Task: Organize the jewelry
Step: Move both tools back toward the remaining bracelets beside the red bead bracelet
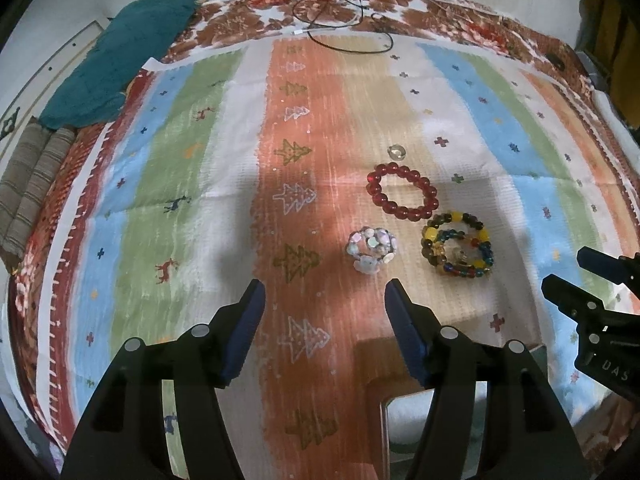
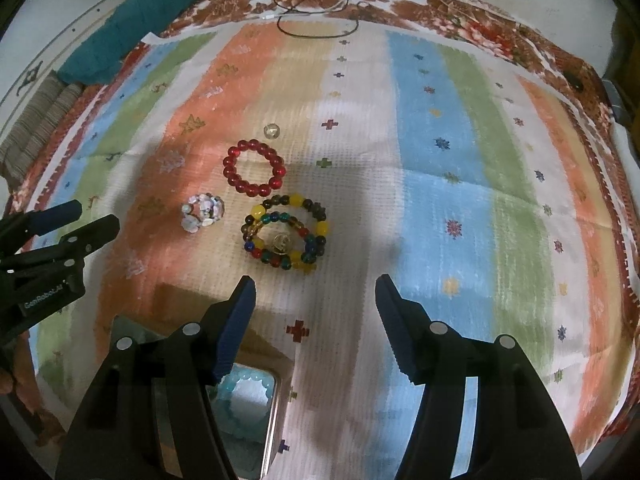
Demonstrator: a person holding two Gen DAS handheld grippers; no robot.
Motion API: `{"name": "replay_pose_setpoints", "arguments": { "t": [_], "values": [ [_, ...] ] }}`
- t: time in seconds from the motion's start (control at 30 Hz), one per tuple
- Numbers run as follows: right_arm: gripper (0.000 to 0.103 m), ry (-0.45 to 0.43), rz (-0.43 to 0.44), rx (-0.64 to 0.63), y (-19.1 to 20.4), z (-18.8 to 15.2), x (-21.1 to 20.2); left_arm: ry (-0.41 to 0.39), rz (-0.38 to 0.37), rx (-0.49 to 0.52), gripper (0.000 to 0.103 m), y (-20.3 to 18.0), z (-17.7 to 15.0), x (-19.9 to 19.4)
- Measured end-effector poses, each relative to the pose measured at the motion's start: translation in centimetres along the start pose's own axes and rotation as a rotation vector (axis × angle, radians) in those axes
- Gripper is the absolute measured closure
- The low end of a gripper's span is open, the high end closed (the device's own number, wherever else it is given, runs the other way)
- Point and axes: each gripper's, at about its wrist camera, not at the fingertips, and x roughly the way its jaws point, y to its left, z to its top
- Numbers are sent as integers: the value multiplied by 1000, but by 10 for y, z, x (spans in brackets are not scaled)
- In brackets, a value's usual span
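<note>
On the striped cloth lie a red bead bracelet [image 1: 402, 190] [image 2: 254, 167], a multicoloured bead bracelet [image 1: 458, 245] [image 2: 287, 233], a pale pearly bead bracelet [image 1: 372, 249] [image 2: 203, 211] and a small clear ring [image 1: 396, 151] [image 2: 271, 131]. My left gripper [image 1: 324, 296] is open and empty, just short of the pearly bracelet; it also shows in the right wrist view [image 2: 88, 216]. My right gripper [image 2: 312, 288] is open and empty, just short of the multicoloured bracelet, and shows at the left wrist view's right edge [image 1: 568, 268]. A box [image 2: 244, 408] below holds a light blue bead bracelet [image 2: 240, 400].
The box's wooden edge [image 1: 384, 412] sits by my left gripper's right finger. A teal cloth [image 1: 120, 52] and folded striped fabric [image 1: 32, 184] lie at the far left. Black cables [image 1: 344, 20] lie at the cloth's far edge.
</note>
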Motion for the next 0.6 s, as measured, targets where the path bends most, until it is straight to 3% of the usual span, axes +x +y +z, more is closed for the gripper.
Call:
{"name": "replay_pose_setpoints", "arguments": {
  "t": [0.27,0.6],
  "values": [
    [41,33,-13,6,-1,9,20,2,34,17,40,-1,10,15],
    [41,55,-19,-12,2,17,33,31,19,38,40,-7,22,35]
  ]
}}
